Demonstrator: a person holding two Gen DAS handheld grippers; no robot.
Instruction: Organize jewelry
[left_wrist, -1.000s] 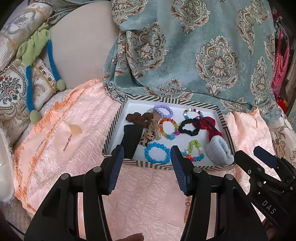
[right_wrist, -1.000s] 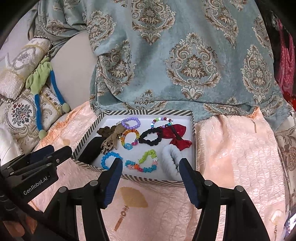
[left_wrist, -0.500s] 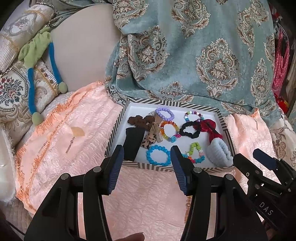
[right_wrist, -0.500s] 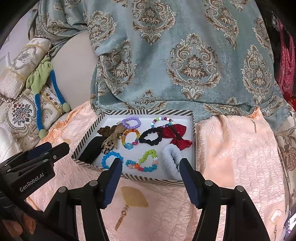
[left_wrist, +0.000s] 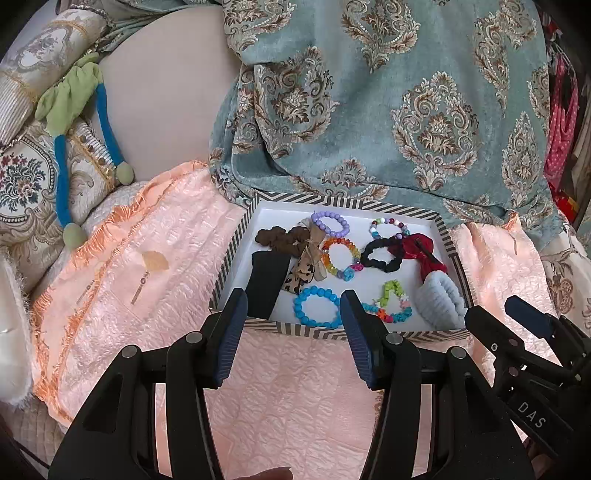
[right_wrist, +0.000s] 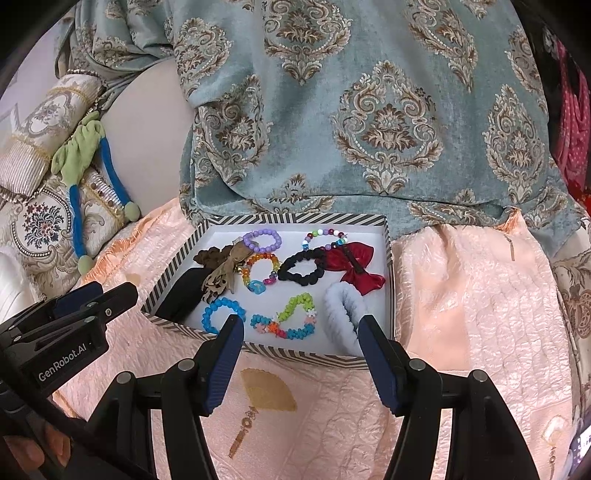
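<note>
Jewelry tray (left_wrist: 441, 225) just ahead of both tongs.

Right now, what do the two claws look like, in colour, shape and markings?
Both are black plastic, with two long fingers bearing ribbed dark-blue pads and silver pivot pins. The left claw shows "GenRobot.AI" on its side, the right claw shows "DAS".

Even, soft daylight; faint shadows, no glare. Focus sharp centrally; strong fisheye bending and dark vignetting at edges.
</note>
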